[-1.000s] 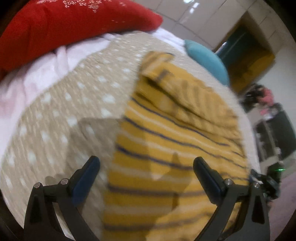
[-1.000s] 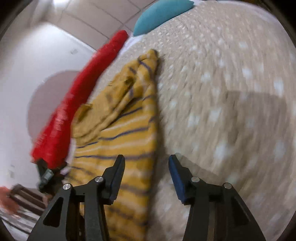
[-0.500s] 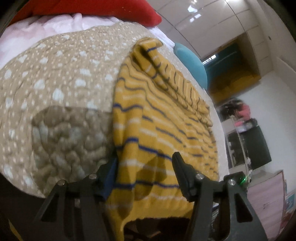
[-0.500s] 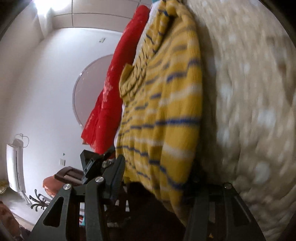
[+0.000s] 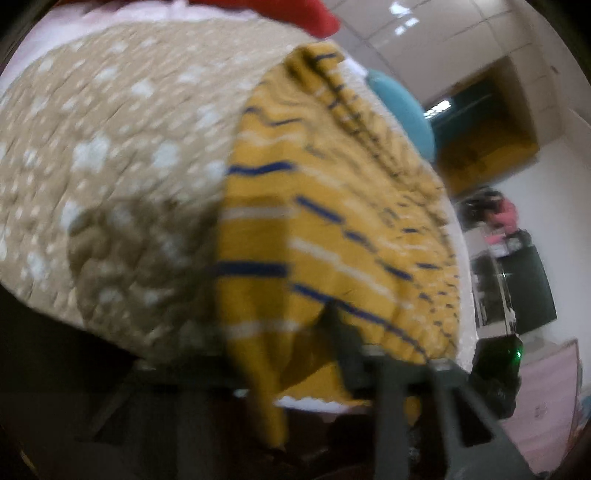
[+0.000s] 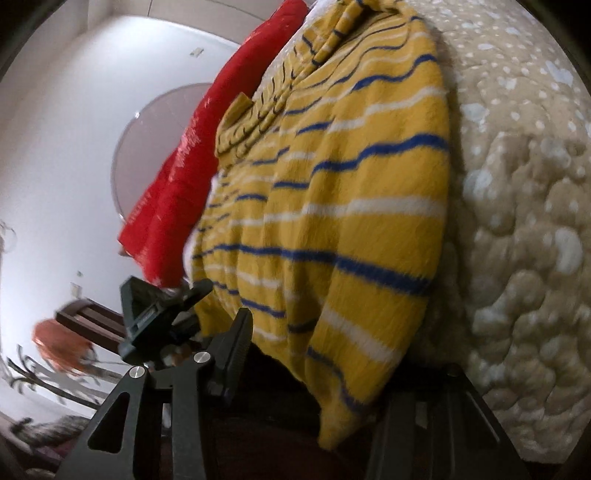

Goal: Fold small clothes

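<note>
One sweater (image 6: pixel 354 206) lies on the bed, one quilted bedspread (image 6: pixel 528 229) is under it, one red cushion (image 6: pixel 173 206) and one teal cushion (image 5: pixel 402 110) sit at the far end, and two grippers are at the near edge. The sweater is mustard yellow with thin blue and white stripes across it, a fuzzy knit, folded lengthwise so that a sleeve with finer, closer stripes lies bunched along its top. Its hem hangs over the edge of the bed toward both grippers. The bedspread is tan with white spots, puffy and pebbled where the quilting shows up close; a pale pink sheet (image 5: pixel 110 18) peeks out beyond it.

The left gripper (image 5: pixel 295 332) is at one corner of the hem. Its jaws are closing with the yellow knit between them; the cloth drapes over and hides one finger, and the picture is blurred, so whether the pads already press on it I cannot tell. The right gripper (image 6: pixel 314 354) stands about half open at the other corner. One ribbed black finger (image 6: pixel 236 343) is clear of the cloth on the side away from the bed, the other is hidden behind the hanging hem, and the pads are not pinching the sweater. From the right wrist view the left gripper's black frame (image 6: pixel 155 314) shows beyond the hem
</note>
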Tool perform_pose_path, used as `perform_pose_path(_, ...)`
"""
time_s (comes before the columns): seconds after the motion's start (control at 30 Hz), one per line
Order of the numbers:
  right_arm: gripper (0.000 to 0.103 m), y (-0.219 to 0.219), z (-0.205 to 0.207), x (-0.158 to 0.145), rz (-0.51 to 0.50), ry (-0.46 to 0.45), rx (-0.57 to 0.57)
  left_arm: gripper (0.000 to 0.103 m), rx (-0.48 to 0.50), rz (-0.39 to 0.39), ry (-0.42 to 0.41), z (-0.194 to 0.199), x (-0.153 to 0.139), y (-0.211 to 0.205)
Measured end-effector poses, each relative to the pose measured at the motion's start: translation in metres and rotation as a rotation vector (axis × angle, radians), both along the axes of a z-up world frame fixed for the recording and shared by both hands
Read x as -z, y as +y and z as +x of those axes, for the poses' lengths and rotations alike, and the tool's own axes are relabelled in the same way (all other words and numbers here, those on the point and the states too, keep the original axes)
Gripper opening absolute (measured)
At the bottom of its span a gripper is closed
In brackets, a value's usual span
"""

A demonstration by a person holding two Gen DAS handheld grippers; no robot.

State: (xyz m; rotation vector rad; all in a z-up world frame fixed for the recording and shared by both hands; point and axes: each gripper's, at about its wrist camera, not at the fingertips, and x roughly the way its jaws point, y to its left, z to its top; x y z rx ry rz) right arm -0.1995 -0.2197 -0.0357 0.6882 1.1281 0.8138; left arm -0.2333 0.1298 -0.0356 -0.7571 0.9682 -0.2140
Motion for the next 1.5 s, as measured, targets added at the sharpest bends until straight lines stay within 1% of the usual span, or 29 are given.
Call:
perform_pose_path(0.03, 0.048, 0.005, -0.002, 0.001, -0.022, -0.002, -0.01, 0.016, -0.006, -0.036, 0.006, -0.002, 0.003, 0.004)
perform_pose_path(0.07, 0.042, 0.008, -0.003, 0.002, -0.046, -0.005, -0.013, 0.014, -0.02, -0.08, 0.021, -0.002, 0.005, 0.009)
perform_pose_path(0.1, 0.019, 0.012, -0.005, 0.003, -0.077, -0.004, -0.013, 0.012, -0.024, -0.092, 0.028, -0.003, 0.005, 0.011)
perform_pose_path(0.13, 0.011, 0.015, -0.004, 0.005, -0.102, 0.008, -0.015, 0.011, -0.027, -0.092, 0.036, -0.002, 0.003, 0.011)
perform_pose_path(0.2, 0.01, 0.013, -0.003, 0.005, -0.092, 0.016, -0.002, 0.01, -0.02, -0.049, 0.039, -0.001, -0.007, 0.006)
perform_pose_path(0.27, 0.01, 0.005, -0.003, -0.005, -0.083, -0.012, 0.013, 0.009, -0.003, -0.014, 0.017, -0.006, -0.025, -0.001)
perform_pose_path(0.37, 0.009, -0.02, -0.013, -0.027, 0.006, -0.059, 0.013, 0.009, 0.017, 0.017, -0.049, -0.021, -0.057, -0.01)
perform_pose_path(0.43, 0.009, -0.031, -0.027, -0.047, 0.028, -0.111, -0.007, 0.008, 0.03, 0.027, -0.091, -0.033, -0.076, -0.015)
perform_pose_path(0.47, 0.009, -0.035, -0.036, -0.055, 0.021, -0.136, -0.015, 0.006, 0.043, 0.031, -0.112, -0.041, -0.085, -0.019)
perform_pose_path(0.53, 0.009, -0.04, -0.049, -0.063, 0.006, -0.156, -0.022, 0.006, 0.065, 0.041, -0.13, -0.051, -0.092, -0.024)
perform_pose_path(0.57, 0.009, -0.042, -0.056, -0.062, 0.014, -0.149, -0.03, 0.006, 0.076, 0.05, -0.132, -0.055, -0.093, -0.029)
perform_pose_path(0.63, 0.009, -0.043, -0.064, -0.053, 0.011, -0.126, -0.035, 0.006, 0.083, 0.067, -0.112, -0.059, -0.088, -0.026)
perform_pose_path(0.67, 0.009, -0.043, -0.066, -0.046, 0.003, -0.105, -0.03, 0.006, 0.079, 0.061, -0.098, -0.055, -0.083, -0.026)
perform_pose_path(0.73, 0.009, -0.041, -0.06, -0.039, 0.022, -0.082, -0.019, 0.006, 0.067, 0.031, -0.075, -0.046, -0.077, -0.02)
perform_pose_path(0.77, 0.009, -0.047, -0.057, -0.041, 0.02, -0.092, -0.015, 0.006, 0.064, 0.026, -0.079, -0.041, -0.077, -0.022)
perform_pose_path(0.83, 0.009, -0.047, -0.047, -0.054, 0.002, -0.132, -0.019, 0.006, 0.058, 0.029, -0.121, -0.03, -0.088, -0.016)
perform_pose_path(0.9, 0.009, -0.043, -0.033, -0.075, -0.015, -0.183, -0.026, 0.006, 0.056, 0.026, -0.159, -0.014, -0.104, -0.012)
perform_pose_path(1.0, 0.009, -0.037, 0.005, -0.107, -0.025, -0.257, -0.015, 0.006, 0.047, 0.043, -0.218, 0.024, -0.129, -0.008)
perform_pose_path(1.1, 0.009, -0.029, 0.052, -0.137, -0.04, -0.329, 0.022, 0.006, 0.032, 0.096, -0.268, 0.079, -0.155, -0.007)
perform_pose_path(1.17, 0.009, -0.021, 0.088, -0.151, -0.053, -0.351, 0.056, 0.006, 0.016, 0.122, -0.276, 0.118, -0.167, -0.006)
perform_pose_path(1.23, 0.009, -0.015, 0.12, -0.156, -0.05, -0.346, 0.077, 0.006, -0.003, 0.152, -0.264, 0.163, -0.173, -0.005)
perform_pose_path(1.27, 0.009, -0.009, 0.142, -0.156, -0.065, -0.339, 0.096, 0.006, -0.013, 0.177, -0.253, 0.184, -0.173, -0.005)
perform_pose_path(1.3, 0.009, -0.006, 0.156, -0.155, -0.075, -0.33, 0.108, 0.006, -0.017, 0.192, -0.24, 0.198, -0.17, -0.006)
perform_pose_path(1.4, 0.009, -0.002, 0.2, -0.138, -0.112, -0.273, 0.152, 0.006, 0.001, 0.222, -0.152, 0.252, -0.151, -0.012)
perform_pose_path(1.5, 0.01, -0.006, 0.236, -0.116, -0.129, -0.195, 0.187, 0.007, 0.014, 0.217, -0.078, 0.287, -0.128, -0.012)
